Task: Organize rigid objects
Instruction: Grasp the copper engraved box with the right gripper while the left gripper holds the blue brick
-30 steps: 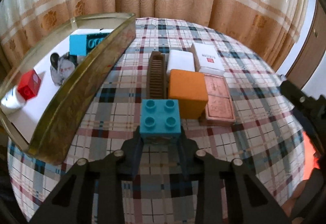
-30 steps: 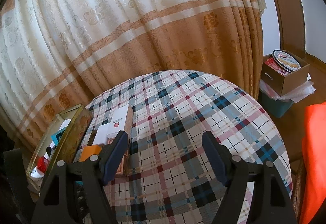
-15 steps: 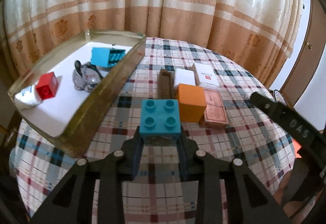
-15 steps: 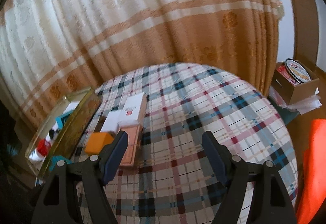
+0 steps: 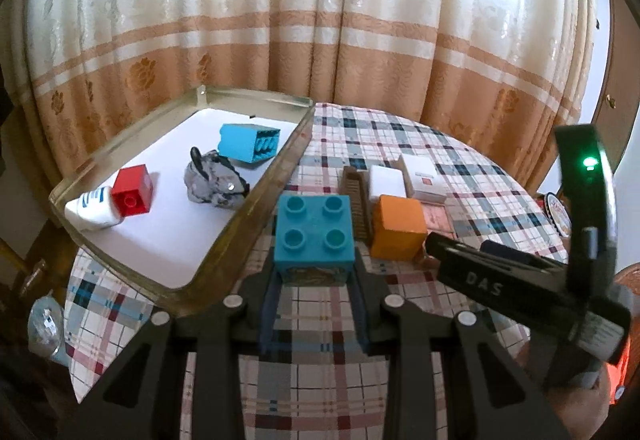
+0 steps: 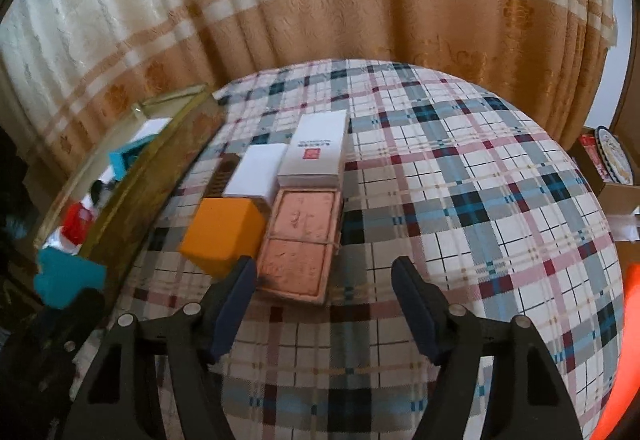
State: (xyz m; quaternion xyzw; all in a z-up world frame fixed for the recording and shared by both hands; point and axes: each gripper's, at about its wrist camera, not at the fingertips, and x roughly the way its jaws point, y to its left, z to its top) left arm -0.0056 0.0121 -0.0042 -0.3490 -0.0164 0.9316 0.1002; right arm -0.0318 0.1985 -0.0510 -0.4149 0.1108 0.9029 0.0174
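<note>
My left gripper point(image 5: 314, 272) is shut on a teal four-stud toy brick point(image 5: 314, 230) and holds it above the table, beside the gold-rimmed tray point(image 5: 256, 211). The tray holds a long teal brick point(image 5: 248, 143), a red brick point(image 5: 132, 191), a grey crumpled object point(image 5: 212, 185) and a white bottle point(image 5: 90, 209). My right gripper point(image 6: 324, 280) is open and empty, just in front of a pink flat box point(image 6: 300, 244). An orange cube point(image 6: 222, 234), two white boxes point(image 6: 316, 147) and a brown comb point(image 6: 222, 175) lie beside it.
The round table has a plaid cloth point(image 6: 460, 199). Curtains hang behind it. A cardboard box with a round tin point(image 6: 612, 159) stands on the floor at the right. The right gripper's body point(image 5: 520, 280) shows at the right of the left wrist view.
My left gripper has risen with the teal brick, so the tray's inside shows more. My right gripper has come down and nearer to the pink box and orange cube.
</note>
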